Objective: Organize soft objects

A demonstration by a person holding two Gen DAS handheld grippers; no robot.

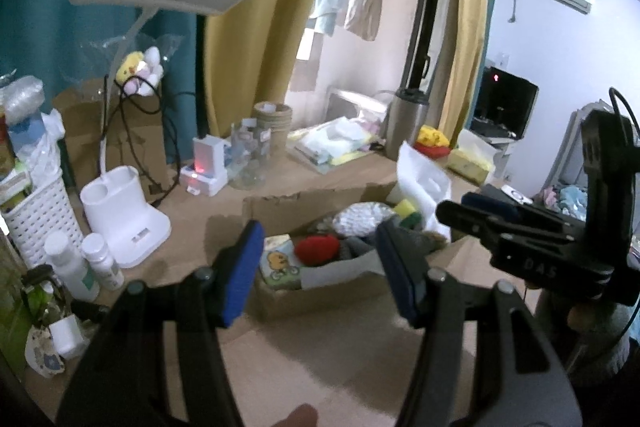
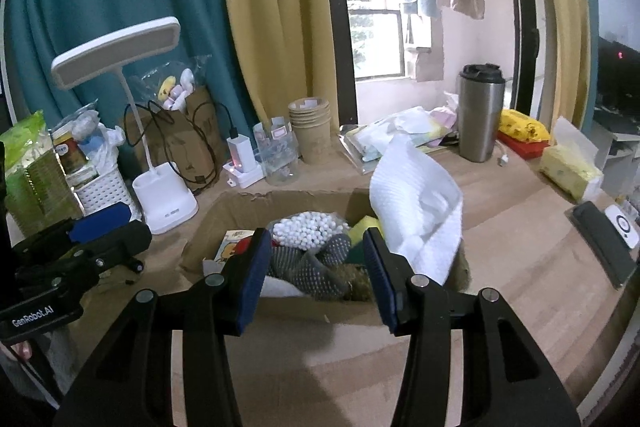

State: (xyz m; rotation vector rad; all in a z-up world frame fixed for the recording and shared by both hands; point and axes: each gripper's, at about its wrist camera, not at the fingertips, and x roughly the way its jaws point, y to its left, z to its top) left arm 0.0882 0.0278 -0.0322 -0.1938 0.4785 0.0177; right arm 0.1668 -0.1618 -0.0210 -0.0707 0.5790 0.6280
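An open cardboard box (image 1: 280,207) (image 2: 240,211) stands on the wooden table and holds soft things: a red plush (image 1: 318,249), a duck-print cloth (image 1: 280,263), a bag of white foam balls (image 2: 308,229), a grey dotted glove (image 2: 316,265), a yellow-green sponge (image 1: 408,211) and a white foam sheet (image 2: 416,211) leaning out at its right. My left gripper (image 1: 320,267) is open and empty in front of the box. My right gripper (image 2: 316,275) is open and empty just above the box's near edge. Each gripper shows in the other's view (image 1: 500,223) (image 2: 92,239).
A white desk lamp (image 2: 160,195), a white basket (image 1: 40,219), bottles (image 1: 96,263), paper cups (image 2: 310,127), a steel tumbler (image 2: 480,115), a tissue pack (image 2: 568,167) and a phone (image 2: 604,243) stand around the box. Curtains hang behind the table.
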